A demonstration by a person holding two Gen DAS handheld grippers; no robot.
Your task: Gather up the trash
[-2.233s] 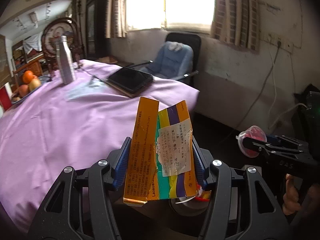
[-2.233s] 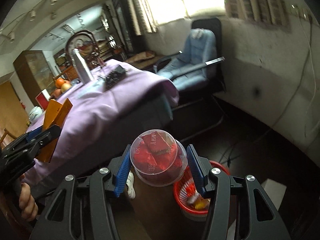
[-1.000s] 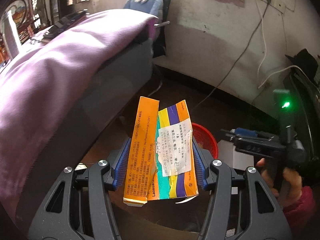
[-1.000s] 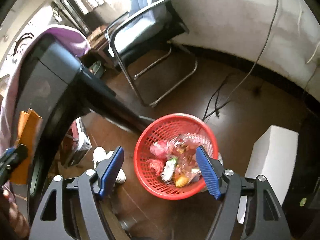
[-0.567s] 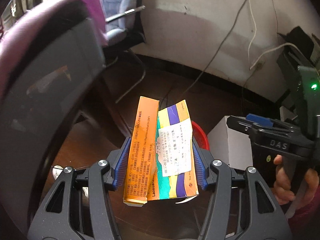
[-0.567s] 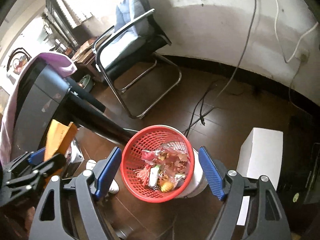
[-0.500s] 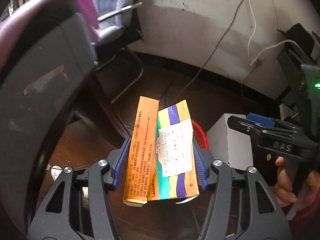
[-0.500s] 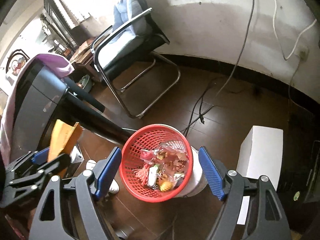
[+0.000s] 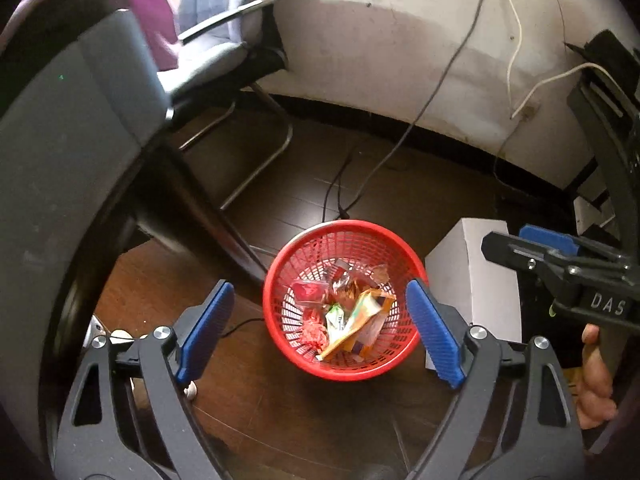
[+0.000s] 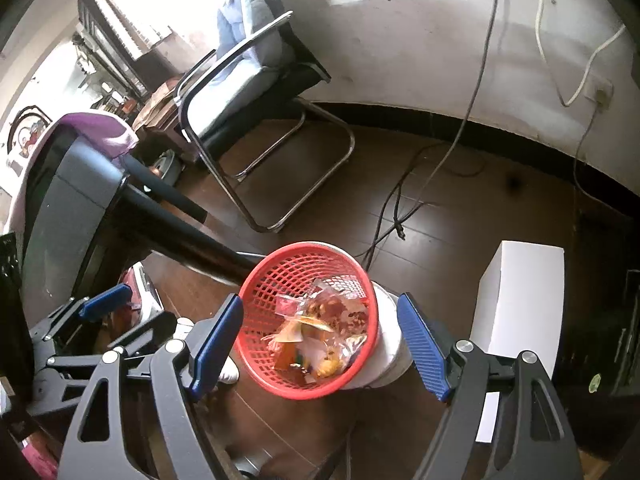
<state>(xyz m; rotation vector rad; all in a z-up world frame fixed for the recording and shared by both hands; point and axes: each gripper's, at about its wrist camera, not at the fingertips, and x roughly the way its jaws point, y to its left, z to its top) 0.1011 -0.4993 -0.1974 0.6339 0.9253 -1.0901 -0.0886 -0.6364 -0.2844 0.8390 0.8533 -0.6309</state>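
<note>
Here my left gripper (image 9: 316,336) and right gripper (image 10: 318,346) both hang spread and empty above the red basket (image 9: 280,280), where the orange carton (image 9: 362,312) lies among wrappers, plainest in the left view.

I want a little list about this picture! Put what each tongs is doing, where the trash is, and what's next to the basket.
left tongs: open, holding nothing, above the basket
right tongs: open, holding nothing, above the basket
red basket: on the dark wooden floor, with trash inside
orange carton: lying in the basket on the wrappers
white box: on the floor beside the basket
chair: farther back, near the wall
cables: lying on the floor behind the basket
</note>
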